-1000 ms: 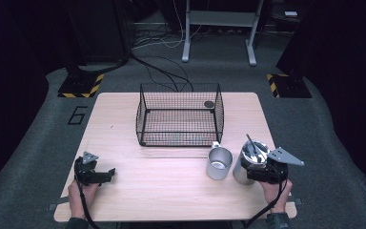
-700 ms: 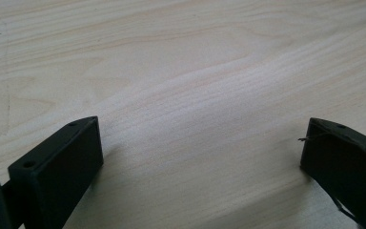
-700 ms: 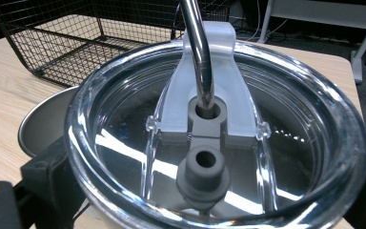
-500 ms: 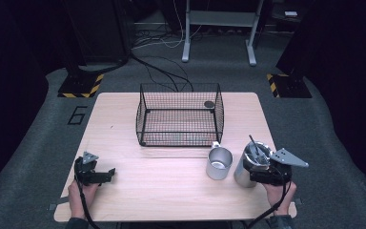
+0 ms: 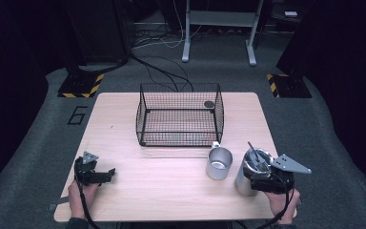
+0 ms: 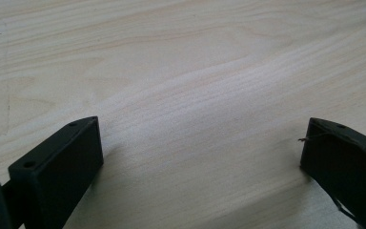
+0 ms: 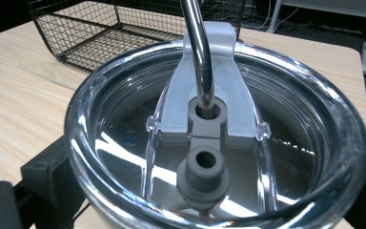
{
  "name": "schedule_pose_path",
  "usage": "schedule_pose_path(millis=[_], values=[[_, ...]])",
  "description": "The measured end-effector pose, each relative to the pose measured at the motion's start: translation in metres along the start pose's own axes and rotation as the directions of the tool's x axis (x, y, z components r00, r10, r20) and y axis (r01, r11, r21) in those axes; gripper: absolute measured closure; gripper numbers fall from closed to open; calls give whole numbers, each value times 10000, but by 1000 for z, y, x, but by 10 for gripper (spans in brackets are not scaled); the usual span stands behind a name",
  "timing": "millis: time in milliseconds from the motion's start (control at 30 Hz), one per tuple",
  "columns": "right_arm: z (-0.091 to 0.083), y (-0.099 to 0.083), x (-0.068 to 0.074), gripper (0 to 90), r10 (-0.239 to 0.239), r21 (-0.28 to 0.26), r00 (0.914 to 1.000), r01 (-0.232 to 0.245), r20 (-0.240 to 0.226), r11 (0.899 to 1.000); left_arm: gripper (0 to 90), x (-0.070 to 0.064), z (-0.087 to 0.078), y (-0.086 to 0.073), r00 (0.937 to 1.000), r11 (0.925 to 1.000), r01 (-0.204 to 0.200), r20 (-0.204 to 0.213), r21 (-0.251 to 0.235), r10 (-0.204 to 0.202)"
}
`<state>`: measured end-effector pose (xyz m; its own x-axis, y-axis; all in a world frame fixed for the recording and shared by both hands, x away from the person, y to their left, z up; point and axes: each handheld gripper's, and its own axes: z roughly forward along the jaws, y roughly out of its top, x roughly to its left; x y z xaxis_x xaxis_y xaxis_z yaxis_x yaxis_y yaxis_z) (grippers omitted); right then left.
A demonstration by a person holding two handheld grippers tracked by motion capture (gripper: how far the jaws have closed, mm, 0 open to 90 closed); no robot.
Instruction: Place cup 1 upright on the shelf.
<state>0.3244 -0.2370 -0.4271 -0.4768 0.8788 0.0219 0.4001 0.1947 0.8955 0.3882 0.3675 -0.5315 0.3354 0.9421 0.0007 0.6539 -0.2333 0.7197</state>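
Right hand-held gripper [image 5: 256, 177] clamps the steel tumbler [image 5: 248, 172]; its own view adds the clear lid [image 7: 219, 143] and metal straw [image 7: 198, 52]. Left hand-held gripper [image 5: 106, 174] spread over bare worktop [image 6: 195, 71].

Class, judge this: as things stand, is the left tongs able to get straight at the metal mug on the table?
Probably yes: the left tongs are open and hold nothing, and bare table lies between them and the metal mug.

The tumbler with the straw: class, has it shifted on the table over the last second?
No. The tumbler, held by the right gripper, sits at the same spot right of the steel mug, itself unmoved below the wire basket.
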Motion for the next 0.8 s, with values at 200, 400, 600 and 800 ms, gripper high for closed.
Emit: schedule_pose_path(millis=[200,400,600,800], values=[[-6,-1,7,36,31,48,9999,-30,-145,10000,3,0,0,0,10000,10000,-3,-2,-7,3],[-10,0,18,36,-38,100,9992,42,-387,9999,3,0,0,0,10000,10000,0,-3,-6,0],[-10,2,32,36,-235,169,9970,248,-731,9995,3,0,0,0,10000,10000,-3,0,-3,3],[-10,6,45,36,-324,193,9928,349,-1155,9992,3,0,0,0,10000,10000,6,2,-6,-6]])
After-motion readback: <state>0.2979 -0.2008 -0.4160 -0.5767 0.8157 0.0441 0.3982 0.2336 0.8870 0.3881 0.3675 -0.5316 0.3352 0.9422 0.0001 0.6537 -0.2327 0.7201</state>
